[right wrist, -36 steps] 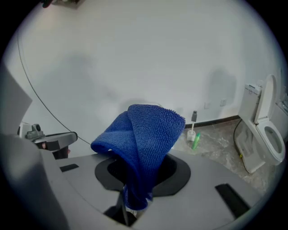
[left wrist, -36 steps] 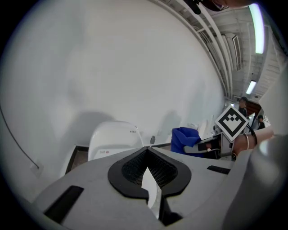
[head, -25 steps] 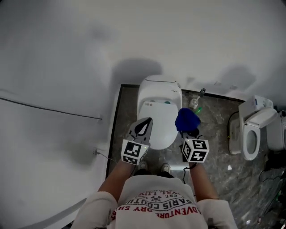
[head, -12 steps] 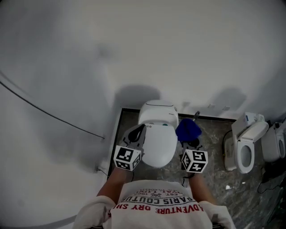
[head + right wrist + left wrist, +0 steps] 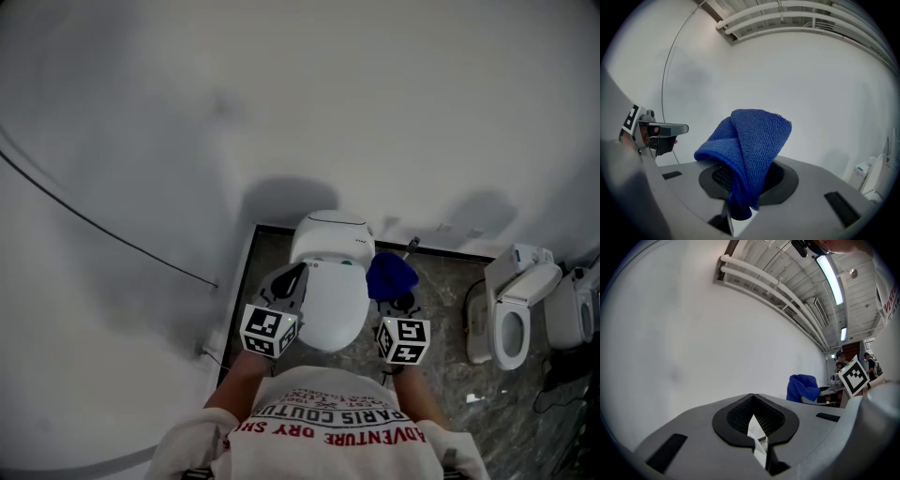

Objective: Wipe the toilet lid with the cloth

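Blue cloth [image 5: 757,145] is clamped in the right gripper [image 5: 743,187], centre frame; left gripper [image 5: 753,423] is pressed shut on nothing, lower centre.

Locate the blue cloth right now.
In the head view, the blue cloth is clamped in the right gripper, just right of the white toilet lid.

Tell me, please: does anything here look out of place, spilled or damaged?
Nothing stands out. The toilet lid is closed and looks whole; the blue cloth sits folded in the right gripper, not yet on the lid.
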